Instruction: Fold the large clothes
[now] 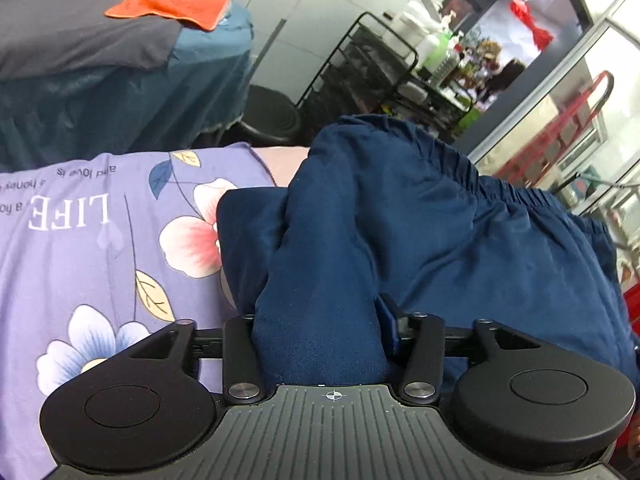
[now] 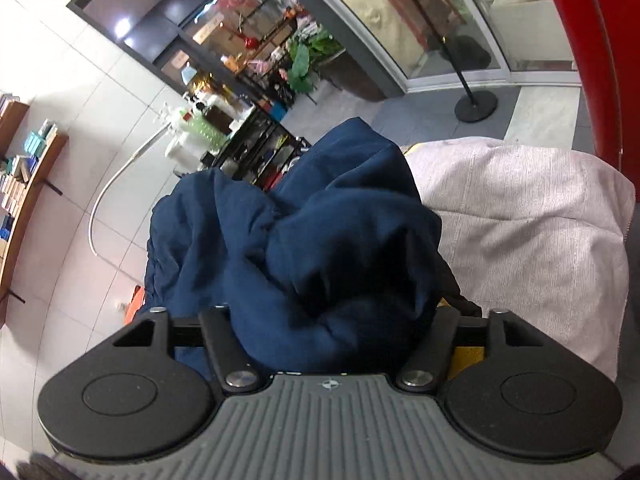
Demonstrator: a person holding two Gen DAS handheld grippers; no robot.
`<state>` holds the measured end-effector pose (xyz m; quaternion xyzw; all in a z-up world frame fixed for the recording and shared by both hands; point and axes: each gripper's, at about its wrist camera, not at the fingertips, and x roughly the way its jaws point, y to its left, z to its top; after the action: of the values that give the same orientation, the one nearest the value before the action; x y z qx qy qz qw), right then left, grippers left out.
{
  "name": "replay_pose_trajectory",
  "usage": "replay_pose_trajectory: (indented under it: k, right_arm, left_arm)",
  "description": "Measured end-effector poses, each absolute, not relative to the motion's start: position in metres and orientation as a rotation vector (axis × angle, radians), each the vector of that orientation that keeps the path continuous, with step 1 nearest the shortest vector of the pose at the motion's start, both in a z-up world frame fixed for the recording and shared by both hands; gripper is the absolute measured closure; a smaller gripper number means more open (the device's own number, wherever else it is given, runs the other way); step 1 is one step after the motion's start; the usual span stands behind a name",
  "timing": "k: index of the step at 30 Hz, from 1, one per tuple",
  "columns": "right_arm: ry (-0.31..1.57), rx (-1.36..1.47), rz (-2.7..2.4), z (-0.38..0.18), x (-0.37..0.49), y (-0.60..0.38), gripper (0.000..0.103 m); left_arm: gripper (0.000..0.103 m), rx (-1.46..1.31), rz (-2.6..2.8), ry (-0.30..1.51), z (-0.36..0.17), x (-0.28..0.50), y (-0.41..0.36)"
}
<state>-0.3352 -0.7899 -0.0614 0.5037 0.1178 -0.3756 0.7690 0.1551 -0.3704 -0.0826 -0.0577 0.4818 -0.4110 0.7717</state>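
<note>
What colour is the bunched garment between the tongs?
Dark navy blue garment, plain; the left wrist view shows it best.

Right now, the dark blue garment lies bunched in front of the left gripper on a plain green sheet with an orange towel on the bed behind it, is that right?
Not quite: the sheet is purple with a flower print and the word LIFE, not plain green. The left wrist view shows it, with the dark blue garment bunched in front of the left gripper and the orange towel on the bed behind.

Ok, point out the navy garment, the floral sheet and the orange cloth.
navy garment (image 1: 400, 216): left wrist view, middle of the bunched fabric.
floral sheet (image 1: 100, 248): left wrist view, purple area below the lettering.
orange cloth (image 1: 172, 0): left wrist view, its top face.
</note>
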Motion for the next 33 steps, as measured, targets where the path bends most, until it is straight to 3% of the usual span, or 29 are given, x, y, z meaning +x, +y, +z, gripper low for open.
replay_pose_trajectory:
  k: [2,4,6,8,14,18,24,33]
  right_arm:
    - [0.257,1.126,-0.850,-0.058,-0.330,-0.787,0.023]
    - [0.266,1.125,-0.882,-0.044,-0.335,-0.781,0.021]
    - [0.281,1.104,-0.919,-0.024,-0.330,-0.766,0.020]
    - [0.281,1.061,-0.960,0.000,-0.327,-0.748,0.011]
    - [0.461,0.712,-1.151,0.065,-0.292,-0.701,0.001]
    - [0.622,0.491,-1.042,0.086,-0.249,-0.654,0.000]
    - [0.840,0.377,-0.830,0.083,-0.189,-0.590,0.000]
    - [0.950,0.366,-0.820,0.076,-0.154,-0.577,0.000]
  left_arm:
    - [0.000,-0.088,-0.869,1.077,-0.070,0.157,-0.372]
    - [0.000,-0.025,-0.848,1.063,-0.057,0.144,-0.367]
    - [0.000,0.074,-0.815,0.991,-0.037,0.127,-0.361]
    - [0.000,0.169,-0.828,0.908,-0.014,0.110,-0.357]
    - [0.000,0.413,-0.827,0.852,0.032,0.067,-0.358]
    - [0.000,0.485,-0.856,0.893,0.043,0.046,-0.365]
    - [0.000,0.520,-0.914,0.944,0.051,0.016,-0.378]
    - [0.000,0.630,-0.897,0.978,0.037,-0.019,-0.407]
